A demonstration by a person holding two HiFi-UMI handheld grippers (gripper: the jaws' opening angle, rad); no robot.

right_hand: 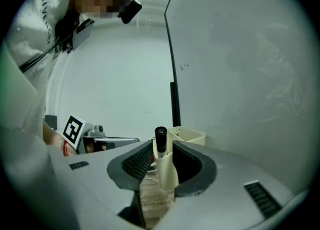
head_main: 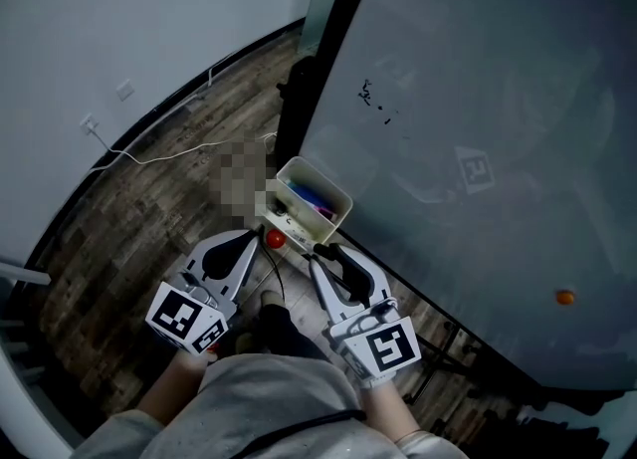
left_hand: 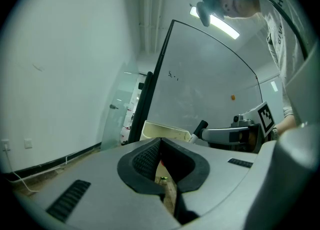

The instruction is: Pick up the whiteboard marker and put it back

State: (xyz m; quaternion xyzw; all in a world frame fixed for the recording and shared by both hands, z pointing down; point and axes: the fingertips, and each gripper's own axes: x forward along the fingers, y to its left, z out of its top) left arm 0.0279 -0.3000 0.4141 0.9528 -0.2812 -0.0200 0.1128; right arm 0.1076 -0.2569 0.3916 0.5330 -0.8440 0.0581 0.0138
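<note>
Marker [right_hand: 160, 143], black-capped, in cream sleeve [right_hand: 168, 173]

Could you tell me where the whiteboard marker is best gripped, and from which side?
Grip the whiteboard marker at its black upper end, the only part standing clear above the cream holder. Come in level with a jaw on each side, as the open right gripper sits now; the marker stands about upright, so it should lift straight up.
</note>
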